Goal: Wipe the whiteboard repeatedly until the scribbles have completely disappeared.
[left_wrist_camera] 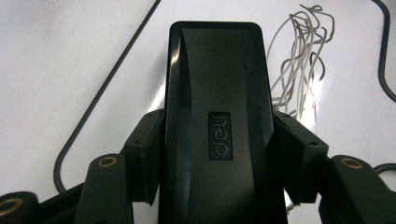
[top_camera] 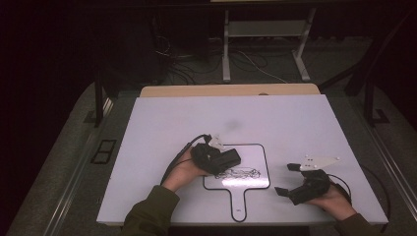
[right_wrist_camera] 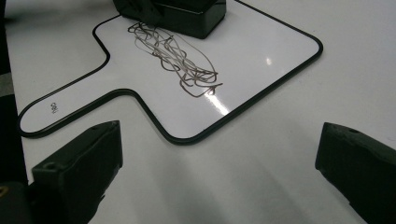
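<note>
A small handled whiteboard (top_camera: 256, 153) with a black rim lies on the white table, handle toward the front edge. A dark scribble (top_camera: 239, 173) runs across its lower part. My left gripper (top_camera: 222, 160) is shut on a black eraser (top_camera: 228, 158) that sits over the board's left side, just above the scribble. In the left gripper view the jaws press both sides of the eraser (left_wrist_camera: 219, 93), with the scribble (left_wrist_camera: 301, 56) to its right. My right gripper (top_camera: 287, 179) rests open on the table right of the board, nothing between its fingers (right_wrist_camera: 79, 172). Ahead of it lie the scribble (right_wrist_camera: 177, 58) and the eraser (right_wrist_camera: 191, 14).
The white table (top_camera: 172, 123) has bare room at the back and left. A wooden edge (top_camera: 228, 90) shows behind it. Beyond are cables (top_camera: 246, 61) on the floor and a desk's white legs (top_camera: 226, 44). Each gripper's cable trails toward the front.
</note>
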A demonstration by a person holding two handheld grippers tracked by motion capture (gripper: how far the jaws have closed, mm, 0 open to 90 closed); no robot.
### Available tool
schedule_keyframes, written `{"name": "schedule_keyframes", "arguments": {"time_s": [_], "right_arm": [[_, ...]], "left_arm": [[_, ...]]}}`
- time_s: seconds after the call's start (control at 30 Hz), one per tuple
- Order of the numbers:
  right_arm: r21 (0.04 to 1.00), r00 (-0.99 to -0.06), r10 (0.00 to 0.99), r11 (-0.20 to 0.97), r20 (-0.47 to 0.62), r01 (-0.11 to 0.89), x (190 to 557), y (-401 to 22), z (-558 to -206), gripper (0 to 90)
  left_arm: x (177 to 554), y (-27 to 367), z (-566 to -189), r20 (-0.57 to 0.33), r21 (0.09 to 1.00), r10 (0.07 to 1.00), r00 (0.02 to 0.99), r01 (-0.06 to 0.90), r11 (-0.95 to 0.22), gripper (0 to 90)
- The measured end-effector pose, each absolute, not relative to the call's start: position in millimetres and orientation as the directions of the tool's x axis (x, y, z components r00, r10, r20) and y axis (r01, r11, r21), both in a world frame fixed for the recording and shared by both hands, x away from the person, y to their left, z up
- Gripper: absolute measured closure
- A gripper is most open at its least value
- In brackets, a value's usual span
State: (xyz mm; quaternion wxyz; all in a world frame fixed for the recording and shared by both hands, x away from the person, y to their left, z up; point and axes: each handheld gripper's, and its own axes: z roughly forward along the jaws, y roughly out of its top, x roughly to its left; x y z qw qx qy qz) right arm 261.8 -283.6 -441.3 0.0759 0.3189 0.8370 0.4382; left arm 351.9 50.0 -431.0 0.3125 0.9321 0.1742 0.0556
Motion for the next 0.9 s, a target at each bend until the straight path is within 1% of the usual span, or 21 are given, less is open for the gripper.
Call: {"name": "schedule_keyframes", "arguments": {"time_s": [0.23,0.47,0.73,0.9], "right_arm": [[0.781,-0.786,0.600,0.414,0.151,0.467,261.8,-283.3,-441.5,0.0],[0.782,-0.785,0.601,0.414,0.151,0.467,261.7,-283.3,-441.4,0.0],[0.782,-0.786,0.599,0.414,0.151,0.466,261.6,-283.5,-441.2,0.0],[0.782,-0.786,0.600,0.414,0.151,0.466,261.7,-283.4,-441.3,0.0]], "left_arm": [[349.8,49.2,-431.9,-0.013,0.608,0.360,0.933,0.293,-0.738,39.4],[344.4,45.8,-431.5,-0.004,0.602,0.341,0.940,0.275,-0.750,39.3],[350.8,52.9,-431.3,0.001,0.601,0.382,0.924,0.305,-0.739,39.3],[347.5,50.0,-431.0,-0.002,0.596,0.364,0.931,0.294,-0.747,39.3]]}}
